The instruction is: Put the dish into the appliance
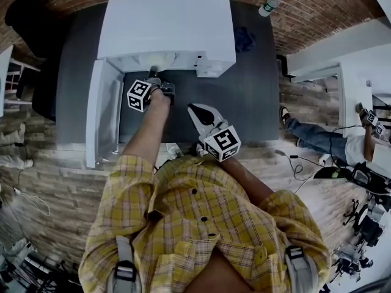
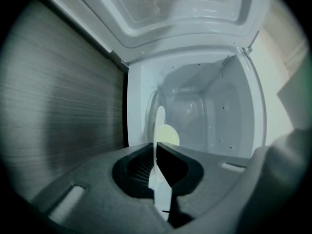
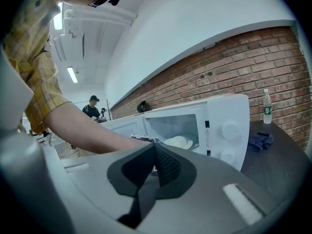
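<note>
The white microwave point(image 1: 171, 23) stands on a dark table with its door point(image 1: 101, 112) swung open to the left. My left gripper point(image 1: 154, 72) reaches into the opening, shut on the rim of a white dish point(image 2: 159, 126), which appears edge-on inside the cavity point(image 2: 214, 111) with something pale yellow on it. From the right gripper view the dish point(image 3: 178, 141) sits low in the microwave point(image 3: 224, 126). My right gripper point(image 1: 192, 108) hangs back over the table in front of the microwave, shut with nothing in it.
A water bottle point(image 1: 270, 4) and a blue cloth point(image 1: 244, 39) lie on the dark table point(image 1: 256, 96) right of the microwave. A person sits on the floor at the right point(image 1: 317, 136). Brick wall runs behind the table.
</note>
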`<state>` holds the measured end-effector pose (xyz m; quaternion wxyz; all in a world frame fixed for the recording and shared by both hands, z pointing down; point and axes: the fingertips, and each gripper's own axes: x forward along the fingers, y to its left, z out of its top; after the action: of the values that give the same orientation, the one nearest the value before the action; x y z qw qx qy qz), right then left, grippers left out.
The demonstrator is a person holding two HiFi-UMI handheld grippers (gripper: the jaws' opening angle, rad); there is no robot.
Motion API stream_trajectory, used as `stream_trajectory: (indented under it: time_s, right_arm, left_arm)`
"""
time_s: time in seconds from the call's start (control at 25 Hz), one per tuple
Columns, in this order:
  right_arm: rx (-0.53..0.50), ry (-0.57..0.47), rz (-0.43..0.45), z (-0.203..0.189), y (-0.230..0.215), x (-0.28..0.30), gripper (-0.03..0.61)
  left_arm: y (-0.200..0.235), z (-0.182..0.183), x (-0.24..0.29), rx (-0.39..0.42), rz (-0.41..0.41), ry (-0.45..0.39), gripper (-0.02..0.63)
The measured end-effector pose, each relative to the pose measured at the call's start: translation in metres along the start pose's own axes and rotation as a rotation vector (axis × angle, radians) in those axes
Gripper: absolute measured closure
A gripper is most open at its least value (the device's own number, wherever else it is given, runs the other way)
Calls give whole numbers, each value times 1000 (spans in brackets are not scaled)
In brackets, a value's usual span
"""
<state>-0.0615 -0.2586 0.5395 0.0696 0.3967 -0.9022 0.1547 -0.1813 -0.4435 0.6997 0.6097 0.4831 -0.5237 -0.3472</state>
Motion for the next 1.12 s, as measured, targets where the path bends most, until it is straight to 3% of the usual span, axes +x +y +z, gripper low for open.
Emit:
stream_trajectory:
  time_s: [0.64, 0.8, 1.12]
  right_arm:
    - [-14, 9, 53, 0, 9, 3, 574]
    - [-21, 21, 72, -3, 14, 3, 574]
    - [-24, 22, 69, -5, 15, 1, 574]
  left_arm:
    - [-4, -2, 1, 15, 73, -11, 594]
    - [-1, -4, -2, 11, 96, -3, 525]
    - [7, -6, -11, 3, 108, 8, 526]
